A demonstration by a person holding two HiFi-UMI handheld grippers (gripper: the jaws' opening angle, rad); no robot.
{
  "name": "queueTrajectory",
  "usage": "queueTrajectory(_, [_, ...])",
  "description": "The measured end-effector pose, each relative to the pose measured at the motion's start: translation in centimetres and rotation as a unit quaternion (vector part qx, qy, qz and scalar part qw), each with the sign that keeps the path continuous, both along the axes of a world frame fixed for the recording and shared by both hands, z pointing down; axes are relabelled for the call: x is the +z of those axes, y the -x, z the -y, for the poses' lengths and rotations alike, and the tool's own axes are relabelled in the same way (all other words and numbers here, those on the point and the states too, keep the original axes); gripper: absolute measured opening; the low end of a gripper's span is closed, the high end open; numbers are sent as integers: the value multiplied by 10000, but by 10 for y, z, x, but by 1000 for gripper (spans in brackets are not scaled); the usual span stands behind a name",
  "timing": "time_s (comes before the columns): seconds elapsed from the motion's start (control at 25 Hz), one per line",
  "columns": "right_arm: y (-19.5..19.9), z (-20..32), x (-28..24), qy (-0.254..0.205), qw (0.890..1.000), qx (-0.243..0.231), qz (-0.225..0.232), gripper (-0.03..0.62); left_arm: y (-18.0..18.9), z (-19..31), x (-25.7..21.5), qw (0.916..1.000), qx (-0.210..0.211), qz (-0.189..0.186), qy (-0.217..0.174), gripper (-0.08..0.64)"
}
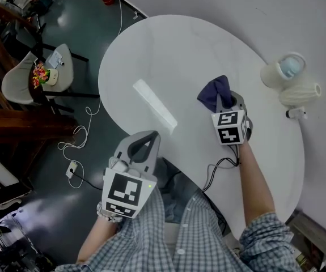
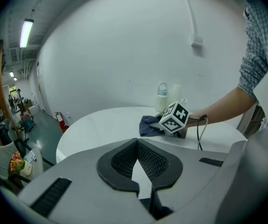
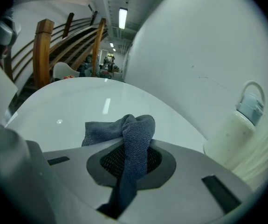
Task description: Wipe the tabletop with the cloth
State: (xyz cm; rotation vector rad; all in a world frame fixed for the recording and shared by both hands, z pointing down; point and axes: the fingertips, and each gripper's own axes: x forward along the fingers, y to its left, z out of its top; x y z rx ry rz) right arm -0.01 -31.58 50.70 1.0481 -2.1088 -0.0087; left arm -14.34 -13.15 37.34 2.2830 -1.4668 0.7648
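While the person is leaning over a white table (image 1: 151, 50) in the head view, the right gripper (image 1: 228, 101) is sitting at the middle right of the frame, on the tabletop. Its jaws are clamping a dark blue cloth (image 1: 216, 93), which is bunching up just ahead of them and lying on the table. The left gripper (image 1: 150, 136) is hanging at the lower left, off the table's edge and above the floor (image 1: 94, 16), well apart from the cloth. A white bottle (image 1: 284, 70) is lying at the upper right of the table. A chair (image 1: 21, 84) and a loose cable (image 1: 82, 134) are showing at the left.

Looking along the left gripper (image 2: 136, 143), its view is showing the jaws closed tip to tip with nothing between them. Beyond them, right of centre, the right gripper's marker cube (image 2: 174, 118) is resting by the cloth (image 2: 148, 124) on the table (image 2: 101, 125), with the bottle (image 2: 162, 97) behind it. A checked sleeve (image 2: 257, 45) is reaching in from the upper right.

Looking along the right gripper (image 3: 133, 146), its view is showing the jaws pinching a fold of the cloth (image 3: 138, 124), whose free end is spreading on the table (image 3: 78, 101) toward the centre left. The bottle (image 3: 238, 125) is filling the right edge, and a wooden rail (image 3: 45, 45) is rising at the upper left.
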Motion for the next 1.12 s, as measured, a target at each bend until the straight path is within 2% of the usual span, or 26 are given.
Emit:
queueTrajectory(0.28, [52, -48, 0, 228, 9948, -955, 254, 31, 2, 0, -2, 10000, 70, -50, -39, 3])
queueTrajectory(0.48, [72, -83, -10, 456, 9897, -1138, 739, 31, 0, 2, -6, 9996, 251, -51, -95, 3])
queueTrajectory(0.64, [68, -98, -24, 724, 9883, -601, 1201, 31, -4, 5, -10, 9986, 499, -84, -153, 3])
queueTrajectory(0.76, [57, -105, -38, 759, 9858, -231, 1483, 31, -11, 7, -11, 9974, 688, -127, -169, 3])
queueTrajectory(1.12, [-13, -123, -79, 353, 9783, 1014, 1771, 31, -58, 23, -17, 9876, 1510, -285, -331, 3])
